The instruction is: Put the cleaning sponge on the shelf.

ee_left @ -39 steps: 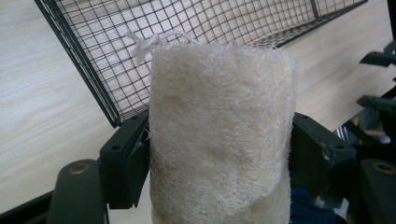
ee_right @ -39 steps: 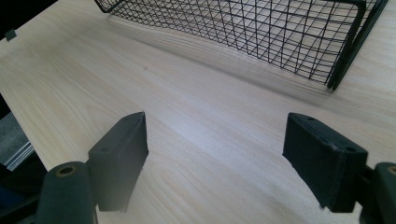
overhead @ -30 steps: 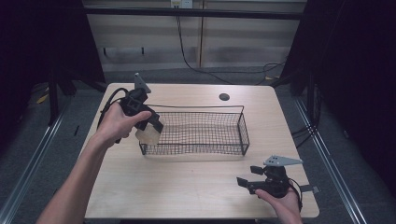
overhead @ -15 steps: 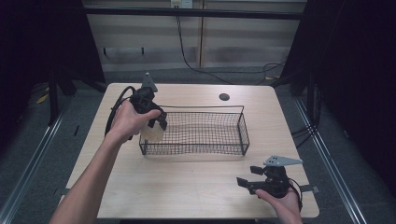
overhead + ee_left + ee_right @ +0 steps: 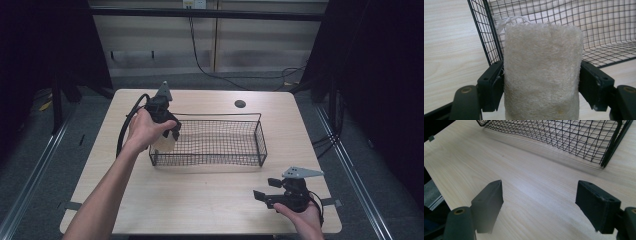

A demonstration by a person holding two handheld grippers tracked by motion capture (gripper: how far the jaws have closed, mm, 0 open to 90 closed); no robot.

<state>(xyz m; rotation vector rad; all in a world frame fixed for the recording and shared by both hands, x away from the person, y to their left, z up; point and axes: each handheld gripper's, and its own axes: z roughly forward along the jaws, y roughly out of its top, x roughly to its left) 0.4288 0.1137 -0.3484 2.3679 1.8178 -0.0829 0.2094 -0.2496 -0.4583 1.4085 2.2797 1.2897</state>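
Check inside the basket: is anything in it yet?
The basket shows just bare mesh with the table beneath. The left gripper holds a loofah at the basket's left end; the hand and loofah cover that corner, so it cannot be checked.

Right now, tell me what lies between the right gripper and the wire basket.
Bare tabletop separates the right gripper from the wire basket, seen in the high view.

1. No readable text, labels, brands or numbers anywhere.
2. Checked my left claw (image 5: 541, 85) and the loofah pad (image 5: 541, 72) it's clamped on: blank.
3. Wire basket (image 5: 215, 140), table (image 5: 210, 200), my right claw (image 5: 544, 202): no markings I can read.
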